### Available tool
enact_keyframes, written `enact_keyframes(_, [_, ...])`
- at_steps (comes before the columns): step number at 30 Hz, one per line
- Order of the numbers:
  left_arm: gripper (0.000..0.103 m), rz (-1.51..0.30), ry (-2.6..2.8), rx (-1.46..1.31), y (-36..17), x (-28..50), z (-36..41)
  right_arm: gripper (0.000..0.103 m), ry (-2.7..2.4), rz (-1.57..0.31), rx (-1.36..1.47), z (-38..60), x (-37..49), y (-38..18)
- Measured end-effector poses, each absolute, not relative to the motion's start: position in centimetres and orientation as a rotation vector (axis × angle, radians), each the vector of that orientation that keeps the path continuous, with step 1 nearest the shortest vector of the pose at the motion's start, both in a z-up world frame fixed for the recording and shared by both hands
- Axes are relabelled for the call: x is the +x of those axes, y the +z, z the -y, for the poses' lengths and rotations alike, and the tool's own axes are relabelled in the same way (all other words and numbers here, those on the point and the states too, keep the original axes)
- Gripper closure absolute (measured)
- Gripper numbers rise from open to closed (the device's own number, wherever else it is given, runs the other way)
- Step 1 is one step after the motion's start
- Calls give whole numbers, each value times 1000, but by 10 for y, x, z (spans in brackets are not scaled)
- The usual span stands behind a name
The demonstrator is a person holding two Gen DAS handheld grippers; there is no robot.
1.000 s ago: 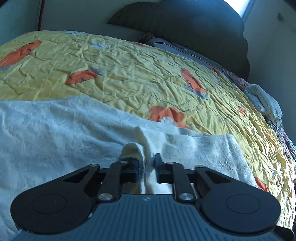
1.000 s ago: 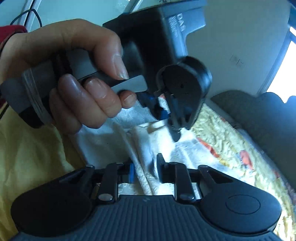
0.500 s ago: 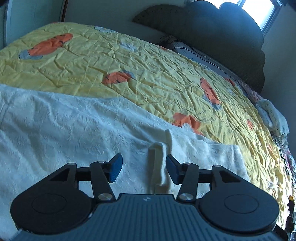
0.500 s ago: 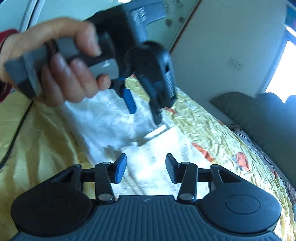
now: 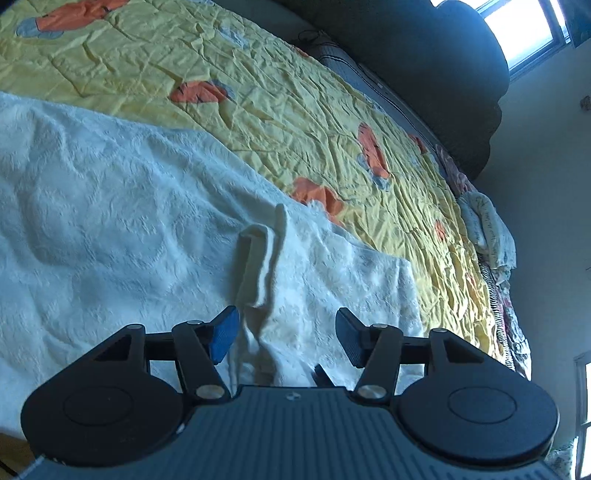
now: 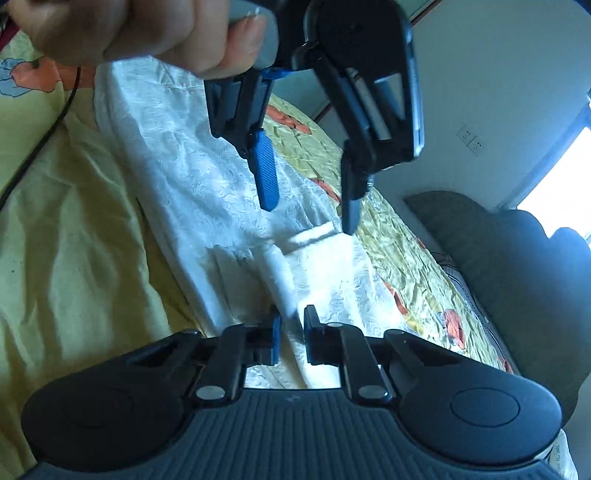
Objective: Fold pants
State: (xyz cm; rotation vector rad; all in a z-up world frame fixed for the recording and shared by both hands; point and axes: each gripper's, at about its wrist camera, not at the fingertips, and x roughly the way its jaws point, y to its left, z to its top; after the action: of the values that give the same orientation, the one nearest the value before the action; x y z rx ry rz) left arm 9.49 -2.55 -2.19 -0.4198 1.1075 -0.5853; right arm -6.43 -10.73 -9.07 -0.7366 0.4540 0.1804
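Left wrist view: pants (image 5: 110,221) stretch leftward across the bedspread (image 5: 295,110), left claw (image 5: 286,332) spread, right claw (image 6: 291,334) pinching them.

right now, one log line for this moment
left tool: open, above pants | right tool: shut on pants fold | pants: spread on yellow bedspread

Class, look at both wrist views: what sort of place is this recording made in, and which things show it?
Most likely a bedroom in a home. White pants lie spread on a bed covered by a yellow quilt with orange patches, a dark padded headboard stands at its far end, and a window lets in daylight.
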Motion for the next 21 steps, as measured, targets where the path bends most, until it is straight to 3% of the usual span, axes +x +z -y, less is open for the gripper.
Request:
enact_keyframes(7, [36,-1243,-650,-563,-42,104,32,92,205,-410,-371,155,-66,-48])
enact_keyframes(13, [38,-1375,-615,-808,-84,125,34,92,249,-432,-343,161,-69,-47])
enact_keyframes(15, [49,-1391,-603,-847,-89,129,32,92,230,-417,-303,165,-69,-46])
enact_keyframes(19, [86,-1387,-614,-865,-91,129,27,92,166,-480,-246,176,-49,-51])
enact_keyframes(21, [97,-1380,-618,-873,-91,127,24,92,114,-511,-291,173,-38,-61])
